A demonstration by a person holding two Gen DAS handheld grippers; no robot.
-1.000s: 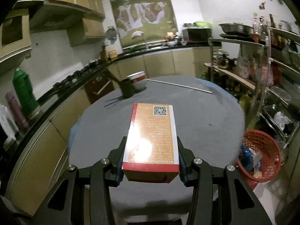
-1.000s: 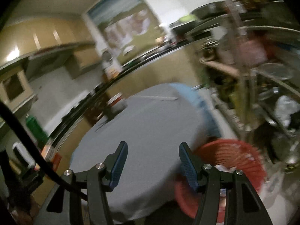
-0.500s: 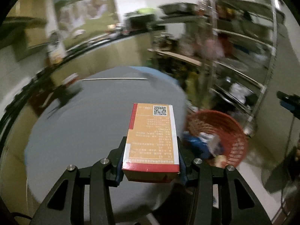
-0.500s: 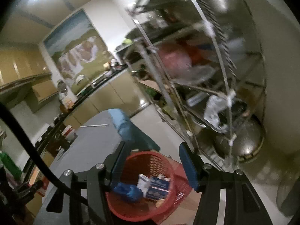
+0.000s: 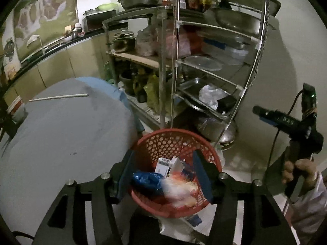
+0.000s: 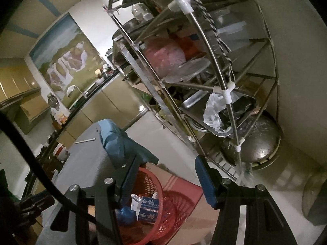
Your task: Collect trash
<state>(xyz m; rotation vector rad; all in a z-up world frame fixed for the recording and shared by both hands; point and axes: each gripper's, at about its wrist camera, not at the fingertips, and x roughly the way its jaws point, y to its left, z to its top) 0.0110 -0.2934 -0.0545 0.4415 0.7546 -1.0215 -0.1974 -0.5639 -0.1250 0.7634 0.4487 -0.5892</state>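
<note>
So the left hand-held gripper (image 5: 163, 171) hangs right over the red basket (image 5: 155, 143), jaws opening, nothing pinched between them. There's a blurry orange-white box (image 5: 178, 185) below the jaws, inside the basket; can't tell if it's resting or mid-drop. Already in there: a crumpled blue wrapper (image 5: 146, 180) and a white carton (image 5: 166, 164) with a barcode. The basket sits on the floor just beside the grey bench (image 5: 61, 126), which has a white stick (image 5: 58, 96) lying on it. The right hand-held gripper (image 6: 164, 175) is spread with nothing in it, off to the basket's right, aimed at the floor near the metal shelf rack (image 6: 204, 71). In the left view you can see a hand (image 5: 299, 171) gripping its handle.
</note>
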